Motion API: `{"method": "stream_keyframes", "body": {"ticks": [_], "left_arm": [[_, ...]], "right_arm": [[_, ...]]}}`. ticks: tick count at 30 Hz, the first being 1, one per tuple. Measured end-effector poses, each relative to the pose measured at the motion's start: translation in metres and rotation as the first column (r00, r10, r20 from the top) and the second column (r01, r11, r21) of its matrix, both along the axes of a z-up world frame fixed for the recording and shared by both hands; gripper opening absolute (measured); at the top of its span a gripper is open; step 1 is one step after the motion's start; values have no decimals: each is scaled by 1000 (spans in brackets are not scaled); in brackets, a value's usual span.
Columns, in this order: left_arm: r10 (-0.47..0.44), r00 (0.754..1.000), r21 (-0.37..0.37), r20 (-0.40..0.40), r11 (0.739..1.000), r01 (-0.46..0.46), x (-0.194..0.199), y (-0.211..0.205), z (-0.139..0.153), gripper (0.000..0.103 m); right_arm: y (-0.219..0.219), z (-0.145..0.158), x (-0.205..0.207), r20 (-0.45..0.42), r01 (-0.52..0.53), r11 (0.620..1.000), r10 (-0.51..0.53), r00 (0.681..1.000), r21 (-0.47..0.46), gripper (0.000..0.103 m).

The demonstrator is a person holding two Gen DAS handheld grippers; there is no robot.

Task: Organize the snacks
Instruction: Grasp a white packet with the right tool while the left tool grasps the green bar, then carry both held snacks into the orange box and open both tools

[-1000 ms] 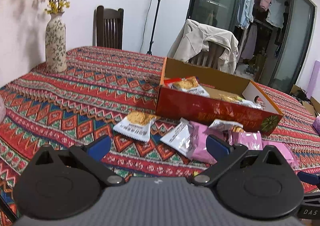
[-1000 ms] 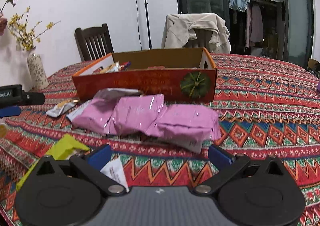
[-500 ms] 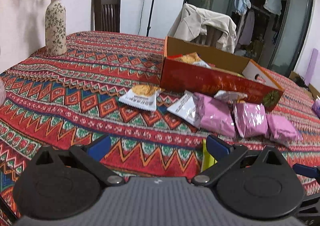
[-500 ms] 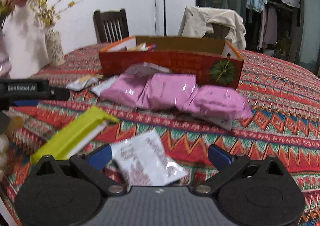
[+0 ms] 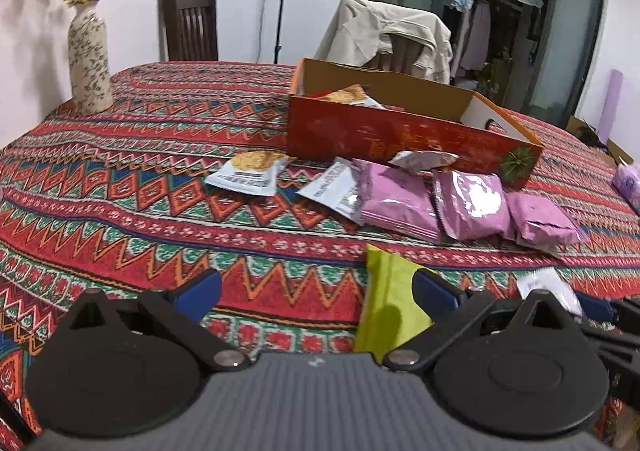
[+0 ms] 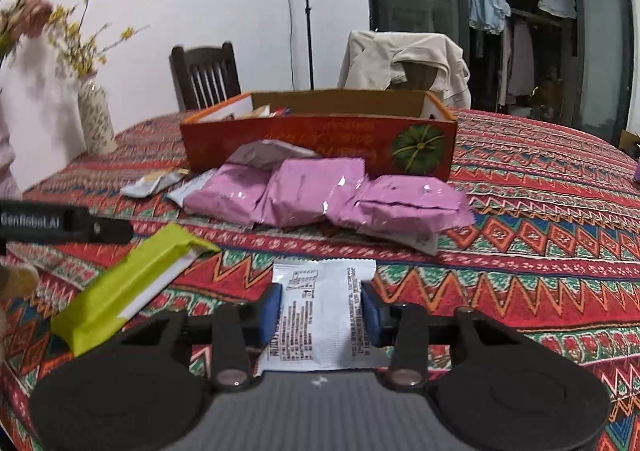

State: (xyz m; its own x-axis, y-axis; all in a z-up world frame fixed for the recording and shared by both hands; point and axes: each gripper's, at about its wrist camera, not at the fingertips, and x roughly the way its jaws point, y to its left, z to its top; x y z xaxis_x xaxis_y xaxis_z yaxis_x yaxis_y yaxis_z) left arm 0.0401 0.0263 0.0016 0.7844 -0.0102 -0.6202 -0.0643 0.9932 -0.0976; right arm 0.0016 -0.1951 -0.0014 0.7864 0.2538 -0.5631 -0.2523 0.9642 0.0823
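Patterned worktop (image 6: 520, 211) below, my right claw (image 6: 322, 311) pinches the white sachet (image 6: 320, 315); lift level toward the red box (image 6: 320, 143). Left claw (image 5: 316, 287) spread.

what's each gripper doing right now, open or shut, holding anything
Left gripper: open, holding nothing.
Right gripper: shut on the white snack packet.

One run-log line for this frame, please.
right gripper: shut on white printed snack packet | left gripper: open, idle | red cardboard box: ahead
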Motion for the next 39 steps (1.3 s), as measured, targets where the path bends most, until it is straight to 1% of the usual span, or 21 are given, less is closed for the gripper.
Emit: {"method": "stream_keyframes", "body": {"ticks": [4, 9, 10, 12, 13, 14, 16, 17, 18, 19, 23, 30, 39], "left_arm": [[-22, 1000, 46, -17, 999, 23, 1, -17, -4, 103], [-33, 999, 82, -41, 996, 36, 0, -32, -12, 103], [-33, 998, 87, -45, 996, 36, 0, -34, -13, 101], [-29, 998, 96, -58, 995, 35, 1, -38, -16, 94], [-29, 997, 95, -66, 995, 35, 2, -39, -18, 88], [-30, 997, 92, -75, 995, 37, 2, -41, -20, 79], [-31, 997, 99, -72, 994, 38, 2, -44, -21, 72], [-35, 997, 99, -68, 994, 41, 1, -46, -21, 61], [-46, 997, 97, -59, 994, 51, 0, -48, -20, 52], [-57, 997, 94, -54, 994, 62, 0, -49, -20, 41], [-57, 997, 90, -46, 994, 61, -1, -51, -19, 37], [-50, 998, 85, -26, 995, 52, -1, -48, -13, 37], [-46, 998, 65, 33, 997, 43, -3, -41, 5, 36]], "right_arm": [[-10, 3, -3, 36, 9, 1000, -10, 999, 28, 41], [-16, 1, -5, 47, 0, 999, -2, 999, 51, 41], [-17, 0, -5, 47, -3, 999, 0, 999, 54, 41], [-19, -1, -5, 47, -8, 998, 5, 999, 64, 41], [-19, -2, -5, 47, -12, 998, 9, 999, 67, 41], [-20, -2, -5, 48, -16, 997, 12, 999, 70, 41], [-21, -3, -6, 51, -23, 997, 19, 999, 77, 41], [-22, -4, -6, 53, -26, 997, 22, 998, 79, 41], [-22, -4, -7, 55, -28, 996, 24, 998, 81, 41], [-23, -4, -7, 57, -31, 996, 26, 998, 85, 41], [-26, -5, -7, 57, -33, 995, 28, 998, 96, 41], [-27, -3, -7, 63, -42, 994, 36, 997, 99, 41], [-20, 15, -7, 99, -48, 997, 42, 994, 58, 41]]}}
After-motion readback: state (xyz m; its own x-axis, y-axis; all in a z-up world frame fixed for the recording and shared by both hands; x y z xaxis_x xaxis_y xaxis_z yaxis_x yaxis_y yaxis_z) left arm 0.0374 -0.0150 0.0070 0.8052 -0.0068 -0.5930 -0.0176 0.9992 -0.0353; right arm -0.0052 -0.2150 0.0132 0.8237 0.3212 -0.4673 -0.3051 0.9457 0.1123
